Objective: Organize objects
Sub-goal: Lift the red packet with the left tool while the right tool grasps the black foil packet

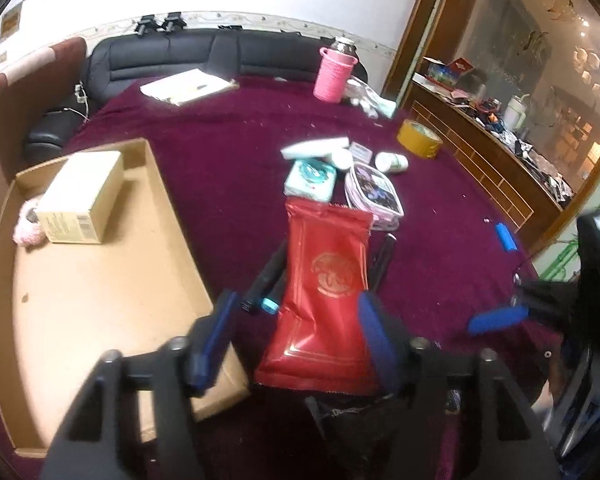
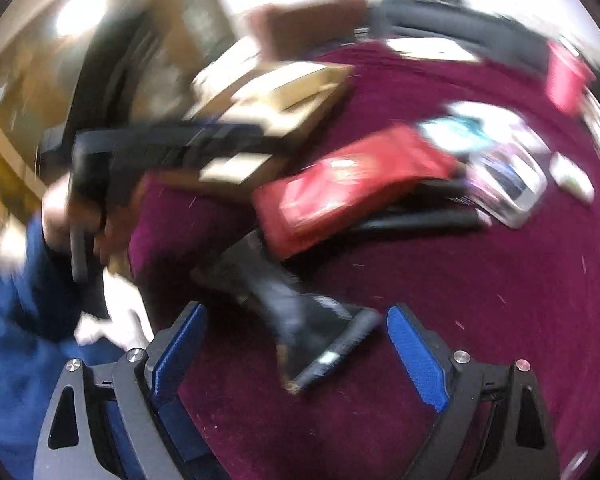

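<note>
We see a red pouch (image 1: pixel 326 276) stamped with a gold round emblem, lying on a deep magenta table (image 1: pixel 204 160) cover. Beside it sits a plain tan cardboard tray (image 1: pixel 168 216). Farther back are a pink ribbed flask (image 1: pixel 334 76), a yellow tape roll (image 1: pixel 419 138) and a teal-and-white box (image 1: pixel 309 180).

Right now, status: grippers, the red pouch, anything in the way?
Left gripper open around red pouch, pads not pressing. Right gripper open, empty. Pouch lies on black tools, beside cardboard tray.
</note>
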Tool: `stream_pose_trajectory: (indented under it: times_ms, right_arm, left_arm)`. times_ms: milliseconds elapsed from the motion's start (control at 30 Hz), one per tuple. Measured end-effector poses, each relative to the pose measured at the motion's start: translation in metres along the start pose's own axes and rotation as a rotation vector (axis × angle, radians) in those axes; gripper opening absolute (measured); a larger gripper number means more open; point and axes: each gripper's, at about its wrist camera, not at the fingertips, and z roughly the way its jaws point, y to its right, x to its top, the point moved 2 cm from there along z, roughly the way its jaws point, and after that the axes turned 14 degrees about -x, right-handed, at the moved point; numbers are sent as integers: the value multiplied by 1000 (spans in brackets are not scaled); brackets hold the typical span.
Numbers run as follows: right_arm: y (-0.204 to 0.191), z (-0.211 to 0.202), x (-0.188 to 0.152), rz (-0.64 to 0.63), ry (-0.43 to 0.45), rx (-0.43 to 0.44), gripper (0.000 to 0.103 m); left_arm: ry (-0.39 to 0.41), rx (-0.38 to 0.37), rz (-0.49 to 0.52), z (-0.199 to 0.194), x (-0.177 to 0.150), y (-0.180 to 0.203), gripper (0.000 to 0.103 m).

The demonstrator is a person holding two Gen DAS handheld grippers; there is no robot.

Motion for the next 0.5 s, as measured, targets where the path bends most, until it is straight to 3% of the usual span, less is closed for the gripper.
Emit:
stream_pose_trajectory:
  times_ms: [167, 233, 267, 300, 400, 500]
  right_arm:
    - [-25, 40, 16, -191, -45, -74, 94]
    - [-24, 58, 15, -202, -83, -73, 77]
    - [-24, 69, 13, -202, -131, -68, 53]
    - [-23, 65, 14, -179, -95, -57, 45]
    - [-14, 49, 5, -131, -55, -46, 33]
    - [7, 29, -10, -33, -9, -49, 30]
  left_arm:
    - [27, 12, -37, -11, 0, -7, 67]
    - [29, 19, -42, -12, 0, -8, 67]
    - [26, 20, -41, -12, 0, -7, 67]
    - [24, 22, -39, -12, -1, -6, 67]
    - [18, 22, -24, -11, 0, -2, 69]
    - [-8, 31, 4, -3, 1, 4, 73]
